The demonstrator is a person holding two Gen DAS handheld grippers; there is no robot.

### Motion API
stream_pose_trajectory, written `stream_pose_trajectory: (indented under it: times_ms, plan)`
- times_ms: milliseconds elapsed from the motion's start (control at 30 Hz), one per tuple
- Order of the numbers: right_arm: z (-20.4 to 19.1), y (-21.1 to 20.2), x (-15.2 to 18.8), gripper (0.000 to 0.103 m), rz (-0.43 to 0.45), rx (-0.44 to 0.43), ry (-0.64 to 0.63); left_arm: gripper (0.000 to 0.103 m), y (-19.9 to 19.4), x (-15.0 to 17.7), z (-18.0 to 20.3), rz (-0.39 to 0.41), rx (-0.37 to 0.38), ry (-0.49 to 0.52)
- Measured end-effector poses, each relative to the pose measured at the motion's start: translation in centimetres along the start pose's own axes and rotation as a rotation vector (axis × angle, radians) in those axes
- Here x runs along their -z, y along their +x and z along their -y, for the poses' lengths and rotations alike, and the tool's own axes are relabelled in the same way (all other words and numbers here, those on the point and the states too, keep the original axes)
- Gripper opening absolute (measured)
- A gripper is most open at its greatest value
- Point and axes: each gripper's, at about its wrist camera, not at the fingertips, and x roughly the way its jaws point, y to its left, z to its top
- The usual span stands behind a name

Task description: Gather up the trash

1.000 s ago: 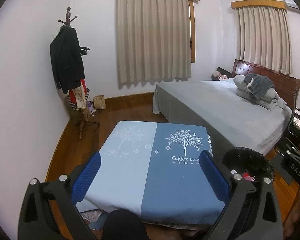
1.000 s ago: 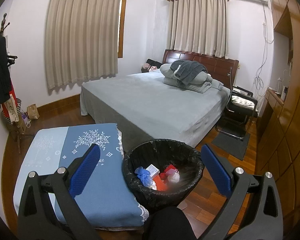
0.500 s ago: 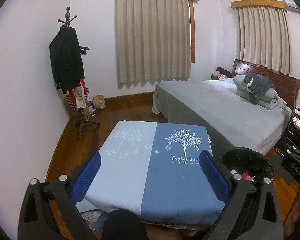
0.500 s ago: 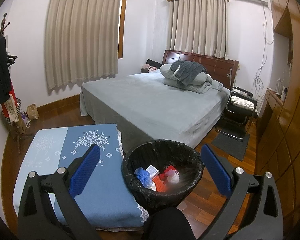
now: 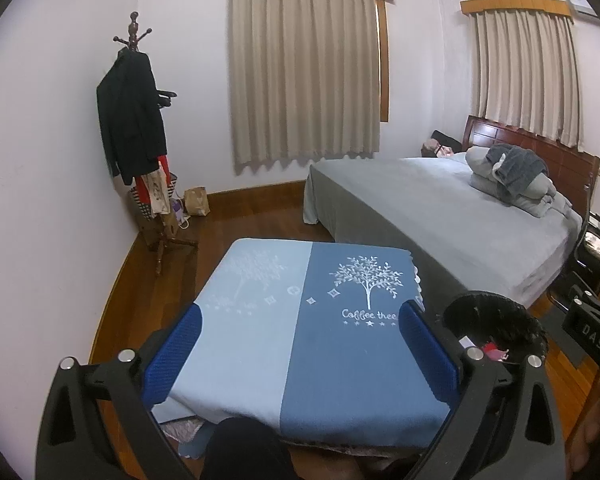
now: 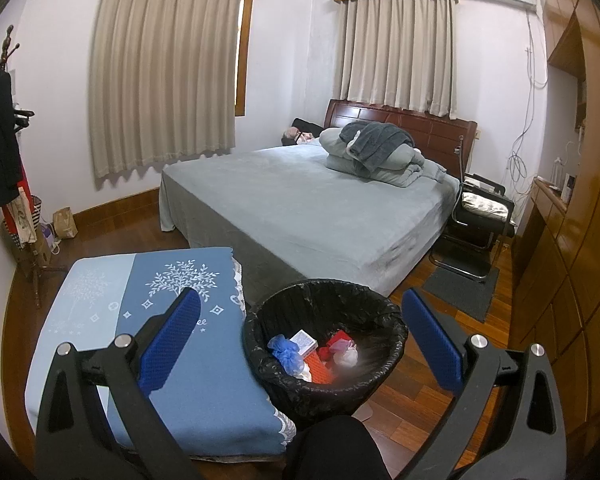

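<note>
Nothing has shifted since the earlier frames. The left gripper [image 5: 300,352] and right gripper [image 6: 300,340] hang with jaws spread wide, empty. The trash bin [image 6: 396,332] stands upright at lower centre, mouth upward, just beside the blue-covered tabletop [image 6: 100,300], holding the trash [image 6: 312,352].

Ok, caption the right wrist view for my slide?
Open right gripper above a black-lined trash bin holding collected trash, beside blue-covered table.

I read "Coffee thee" under the white tree on the blue cloth [image 5: 332,360], and "DAS" on the right gripper [image 5: 592,332].
</note>
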Motion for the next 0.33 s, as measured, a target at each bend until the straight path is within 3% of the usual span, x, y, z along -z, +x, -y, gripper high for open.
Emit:
stream_pose_trajectory:
  times_ms: [333]
  plan:
    - [0.65,0.35,-0.06,0.098,0.000,0.001,0.002,0.097,-0.21,0.51,-0.08,-0.002,-0.001,0.004]
